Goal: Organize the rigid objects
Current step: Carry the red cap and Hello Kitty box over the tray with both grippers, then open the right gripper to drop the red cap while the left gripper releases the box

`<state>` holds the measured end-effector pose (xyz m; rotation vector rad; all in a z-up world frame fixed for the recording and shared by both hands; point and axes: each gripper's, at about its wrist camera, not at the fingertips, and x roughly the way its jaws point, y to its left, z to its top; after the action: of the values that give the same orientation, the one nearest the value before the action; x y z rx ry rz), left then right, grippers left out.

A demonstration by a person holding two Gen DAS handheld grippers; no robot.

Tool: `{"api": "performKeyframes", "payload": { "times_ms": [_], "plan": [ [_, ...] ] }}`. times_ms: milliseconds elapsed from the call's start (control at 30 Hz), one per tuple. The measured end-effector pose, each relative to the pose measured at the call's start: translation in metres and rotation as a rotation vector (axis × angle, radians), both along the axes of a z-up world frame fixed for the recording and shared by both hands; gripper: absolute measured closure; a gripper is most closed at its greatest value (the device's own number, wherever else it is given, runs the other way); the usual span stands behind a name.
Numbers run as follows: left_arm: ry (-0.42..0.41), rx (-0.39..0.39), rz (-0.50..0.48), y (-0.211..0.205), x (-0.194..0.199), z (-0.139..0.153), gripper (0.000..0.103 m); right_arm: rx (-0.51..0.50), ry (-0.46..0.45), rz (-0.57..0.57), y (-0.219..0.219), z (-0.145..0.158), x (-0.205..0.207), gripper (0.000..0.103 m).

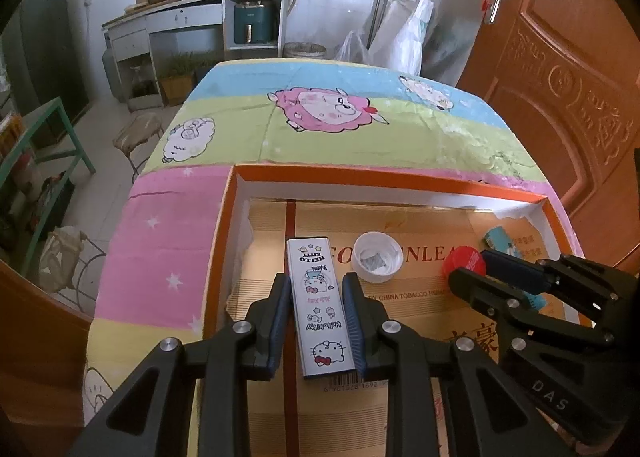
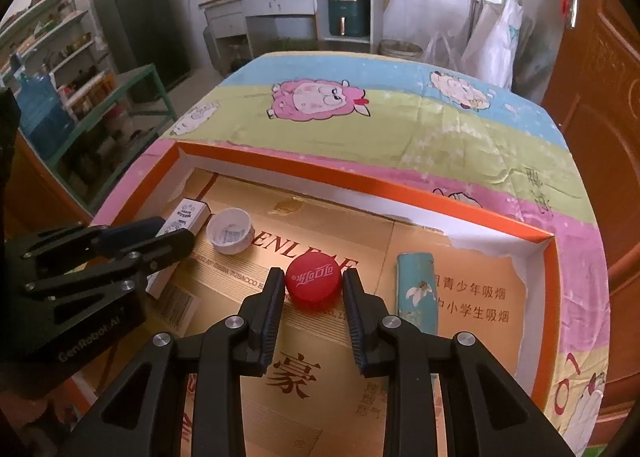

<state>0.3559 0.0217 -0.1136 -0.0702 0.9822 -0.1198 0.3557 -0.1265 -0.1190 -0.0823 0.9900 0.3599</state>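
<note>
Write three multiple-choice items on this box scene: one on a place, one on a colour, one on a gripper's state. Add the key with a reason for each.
1. Where does the white cap lie?
A. Between the Hello Kitty box and the red cap
B. On the blanket outside the tray
C. Right of the teal lighter

2. What colour is the rim of the tray?
A. Green
B. Orange
C. Black

3. How does the right gripper stand to the red cap?
A. Far above it, clear of the tray
B. Shut with nothing between its fingers
C. Its fingers flank the cap on both sides

Key: 1 A, the right wrist view shows it between those two on the cardboard floor. 2 B, the tray's edge is orange all round. 3 C, one finger sits on each side of the cap, close to or touching it.
</note>
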Motion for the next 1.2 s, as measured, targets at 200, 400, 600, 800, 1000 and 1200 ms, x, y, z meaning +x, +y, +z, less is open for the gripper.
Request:
{"api": "performKeyframes", "payload": {
  "times_ms": [200, 400, 600, 800, 1000, 1200],
  "plan": [
    [0.016, 0.005, -0.004, -0.001, 0.002, -0.004, 0.075, -0.015, 0.026, -0.002, 0.001, -0.004, 0.001, 0.072],
    [0.011, 0.004, -0.004, -0.001, 0.002, -0.004, 0.075, -0.024, 0.023, 0.003, 0.003, -0.004, 0.000, 0.065],
    [0.004, 0.002, -0.002, -0.003, 0.000, -0.006, 0.075, -0.032, 0.016, 0.007, 0.004, -0.005, 0.000, 0.057],
    [-0.006, 0.003, 0.006, -0.003, -0.002, -0.003, 0.063, -0.032, 0.012, 0.002, 0.002, -0.003, -0.001, 0.056],
    [-0.028, 0.002, 0.000, -0.002, -0.005, 0.007, 0.063, -0.029, 0.002, -0.008, -0.001, 0.003, -0.005, 0.056],
    [-0.049, 0.008, -0.006, -0.004, -0.013, 0.018, 0.063, -0.028, -0.010, -0.019, -0.006, 0.011, -0.015, 0.056]
  ]
}}
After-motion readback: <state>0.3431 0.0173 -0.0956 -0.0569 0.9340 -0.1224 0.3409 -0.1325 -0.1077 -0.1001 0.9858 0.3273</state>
